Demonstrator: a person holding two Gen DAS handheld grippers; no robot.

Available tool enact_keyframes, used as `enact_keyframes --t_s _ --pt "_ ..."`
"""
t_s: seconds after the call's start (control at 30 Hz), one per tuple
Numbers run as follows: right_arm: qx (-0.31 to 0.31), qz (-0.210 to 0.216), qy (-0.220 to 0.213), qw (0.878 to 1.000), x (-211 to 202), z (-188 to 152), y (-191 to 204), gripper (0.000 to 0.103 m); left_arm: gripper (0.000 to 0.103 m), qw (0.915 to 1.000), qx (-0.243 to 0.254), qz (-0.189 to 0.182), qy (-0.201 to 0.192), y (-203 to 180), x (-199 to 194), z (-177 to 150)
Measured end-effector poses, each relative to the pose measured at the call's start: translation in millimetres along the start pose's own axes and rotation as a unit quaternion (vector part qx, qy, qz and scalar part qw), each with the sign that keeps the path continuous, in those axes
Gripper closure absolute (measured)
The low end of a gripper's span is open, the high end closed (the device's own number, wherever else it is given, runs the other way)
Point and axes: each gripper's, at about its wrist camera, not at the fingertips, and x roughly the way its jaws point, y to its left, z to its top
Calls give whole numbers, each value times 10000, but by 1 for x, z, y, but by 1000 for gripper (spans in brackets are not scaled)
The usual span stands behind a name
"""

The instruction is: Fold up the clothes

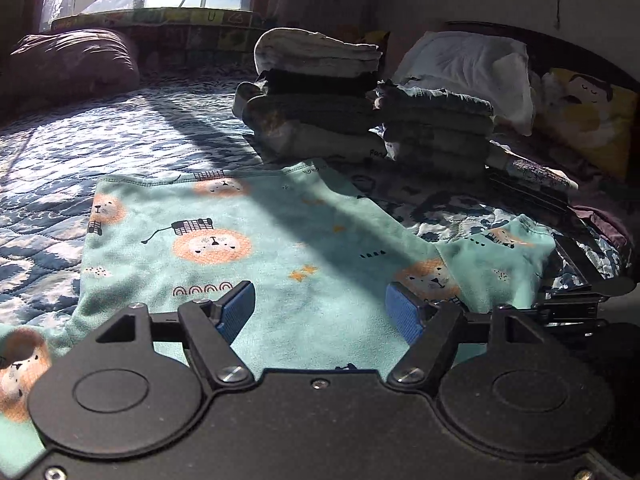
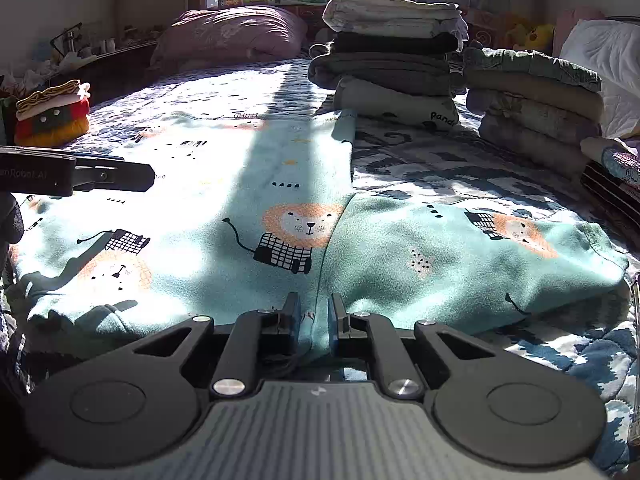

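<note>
Bedspread (image 2: 440,168) bears sideways-spread lion garment (image 2: 240,184).

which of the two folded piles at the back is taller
The taller stack, nearer the window, topped by a white folded item. The shorter stack beside it, nearer the white pillow, has a green item on top and ends lower.

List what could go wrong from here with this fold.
1. The right gripper pinches only a small ridge of the lion-print garment; it may slip free when lifted.
2. The left gripper is open and holds nothing, so the cloth could drag unevenly.
3. The folded stacks stand close behind; a sweep could topple them.
</note>
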Motion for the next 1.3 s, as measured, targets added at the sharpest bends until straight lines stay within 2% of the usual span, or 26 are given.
enact_keyframes --t_s 0.1,0.17,0.33,0.47,0.53,0.57,0.6,0.77,0.87,0.97,1.07,1.17,1.23,1.3 --pt "32 23 -270 9996 -21 -10 -1 83 31 9998 137 -96 51 -7 -2 -2" --pt "-6 -16 -381 9993 -27 -11 -1 83 31 9994 266 -186 92 -14 -3 -5" --pt "159 35 -765 9969 -31 -7 -2 83 41 9977 553 -342 186 -33 -3 -15" --pt "33 144 -665 9977 -23 -9 -1 83 49 9960 611 -578 295 -47 0 -24" --pt "-201 59 -354 9992 -12 -24 1 82 51 9918 970 -566 608 -59 7 -36" --pt "-279 55 -434 9986 -12 -33 1 82 51 9880 1229 -463 816 -66 12 -42" --pt "-270 87 -524 9982 -14 -40 0 82 51 9857 1449 -420 750 -70 13 -49" --pt "-258 23 -483 9985 -22 -38 4 82 52 9871 1384 -542 595 -63 4 -48" --pt "38 121 -651 9978 -31 -35 -3 82 52 9853 1531 -534 533 -68 0 -51" --pt "212 0 -870 9960 -32 -24 -8 82 52 9862 1464 -538 556 -66 1 -52" --pt "236 -96 -1006 9946 -17 -5 -16 82 52 9872 1359 -583 599 -62 2 -52" --pt "307 -285 -908 9950 5 10 -23 82 51 9876 1312 -601 616 -60 4 -53" --pt "456 -880 -466 9940 22 6 -36 82 50 9876 1297 -630 625 -58 4 -52" --pt "721 -1223 -448 9889 16 -3 -53 83 50 9875 1289 -656 633 -56 4 -52"
